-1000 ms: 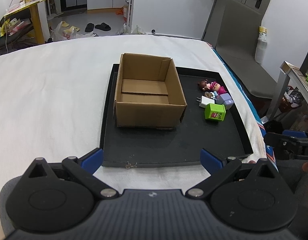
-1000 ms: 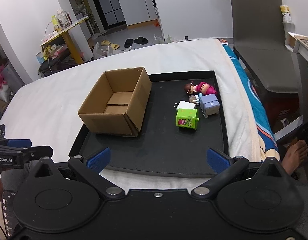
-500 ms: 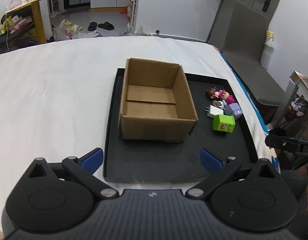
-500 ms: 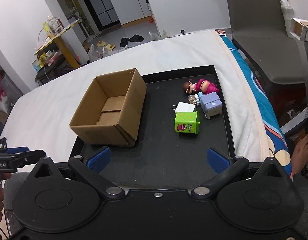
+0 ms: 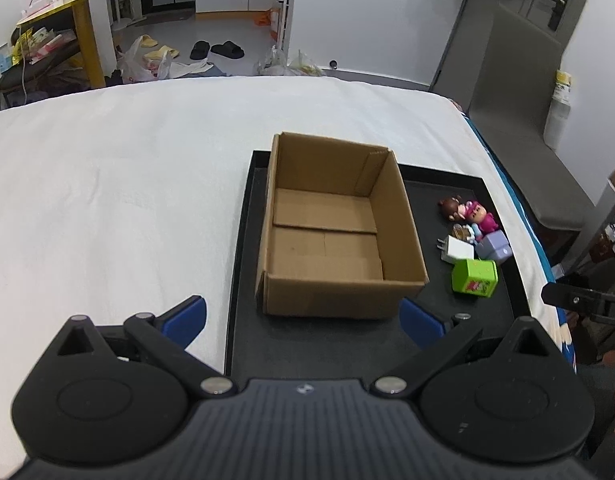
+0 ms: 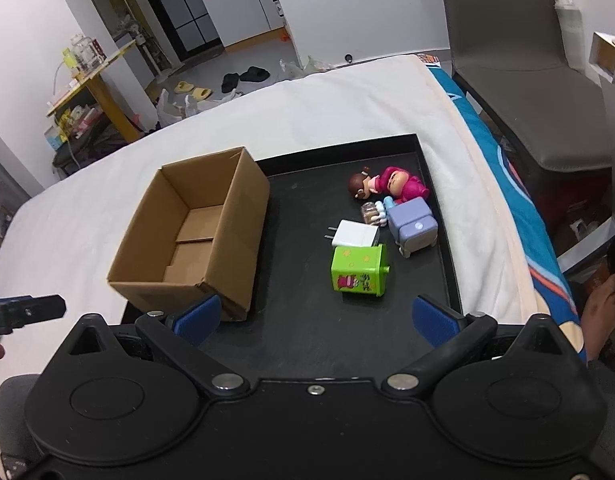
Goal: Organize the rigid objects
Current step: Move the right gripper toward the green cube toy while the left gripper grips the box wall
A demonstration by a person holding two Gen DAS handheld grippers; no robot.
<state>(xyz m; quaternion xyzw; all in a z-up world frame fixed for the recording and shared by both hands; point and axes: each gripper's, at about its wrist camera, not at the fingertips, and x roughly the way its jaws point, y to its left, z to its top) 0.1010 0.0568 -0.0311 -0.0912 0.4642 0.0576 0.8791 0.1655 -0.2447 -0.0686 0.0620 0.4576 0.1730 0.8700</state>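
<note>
Open cardboard box (image 6: 195,236) on black tray (image 6: 307,328); green toy (image 6: 359,268), white charger (image 6: 357,234), lilac toy (image 6: 413,226), doll (image 6: 387,186) alongside. Left gripper (image 5: 303,320), right gripper (image 6: 313,316): jaws spread, empty.

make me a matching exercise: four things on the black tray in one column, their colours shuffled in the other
Things:
1. cardboard box
2. plug adapter
3. doll figure
4. cube toy nearest the right gripper, by the plug adapter

Colours:
A. green
B. brown
C. pink
D. white

Pairs: 1-B, 2-D, 3-C, 4-A
</note>
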